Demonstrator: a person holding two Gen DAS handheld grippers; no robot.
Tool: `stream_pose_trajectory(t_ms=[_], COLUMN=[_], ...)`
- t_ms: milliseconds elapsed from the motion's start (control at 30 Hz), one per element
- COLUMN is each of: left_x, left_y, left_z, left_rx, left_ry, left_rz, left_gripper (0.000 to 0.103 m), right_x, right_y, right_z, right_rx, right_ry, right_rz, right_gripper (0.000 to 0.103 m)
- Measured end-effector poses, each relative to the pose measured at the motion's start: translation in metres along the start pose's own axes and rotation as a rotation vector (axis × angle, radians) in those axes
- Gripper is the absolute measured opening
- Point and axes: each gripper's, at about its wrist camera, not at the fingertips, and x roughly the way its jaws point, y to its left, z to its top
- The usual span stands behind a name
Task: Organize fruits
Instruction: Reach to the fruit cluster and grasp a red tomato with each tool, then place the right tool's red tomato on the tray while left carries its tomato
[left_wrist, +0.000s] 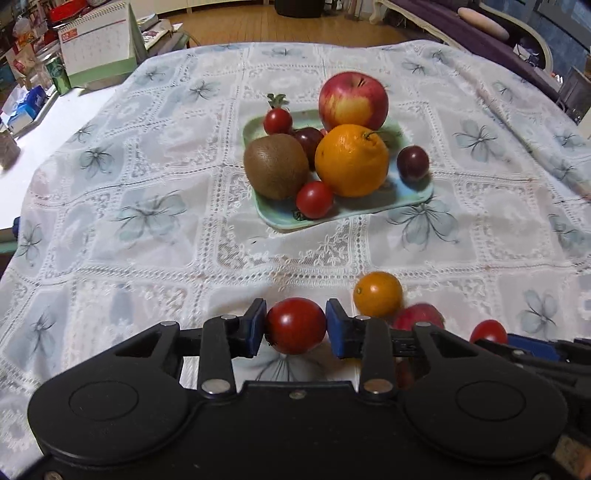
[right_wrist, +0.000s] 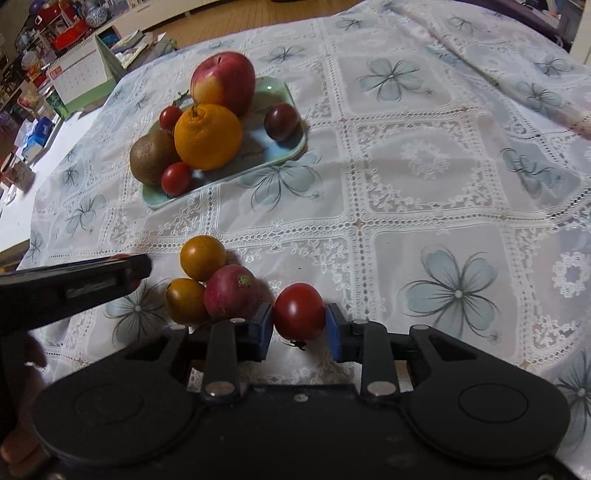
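Both grippers, left gripper and right gripper, each pinch a glossy red cherry tomato.

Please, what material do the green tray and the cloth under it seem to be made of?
The tray: it looks like glazed ceramic, or maybe melamine. The pale green surface is smooth and slightly shiny, and the rim is thick and rounded. I cannot tell which.

The tablecloth: it looks like thin woven fabric with lace, probably synthetic. The openwork bands show small holes, the flower panels have a soft sheen, and it wrinkles at the far edge.
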Motion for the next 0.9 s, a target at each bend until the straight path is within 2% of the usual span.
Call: stream_pose_trajectory(t_ms=[200, 500, 700, 900], left_x=[-0.037, -0.082, -0.089, -0.087], left_y=[0.010, 0.022, 0.031, 0.039], left_z=[-0.027, -0.094, -0.139, -0.176], left_rx=[-0.010, 0.029, 0.009, -0.024], left_ry=[0.018, 0.025, 0.030, 0.074], left_rz=[-0.026, -0.057, -0.052, -0.068], left_gripper=[0.043, 0.043, 0.043, 0.043], right_x=[-0.028, -0.065, -0.080, -0.088], right_y=[-0.001, 0.011, 0.022, 0.034], right_z=[-0.017, -0.065, -0.101, -0.127], right_rx=[-0.012, -0.116, -0.172, -0.200], right_ry=[-0.038, -0.036, -0.018, -0.012], right_rz=[0.009, 0.038, 0.091, 0.115], right_gripper=[0.030, 0.030, 0.030, 0.030])
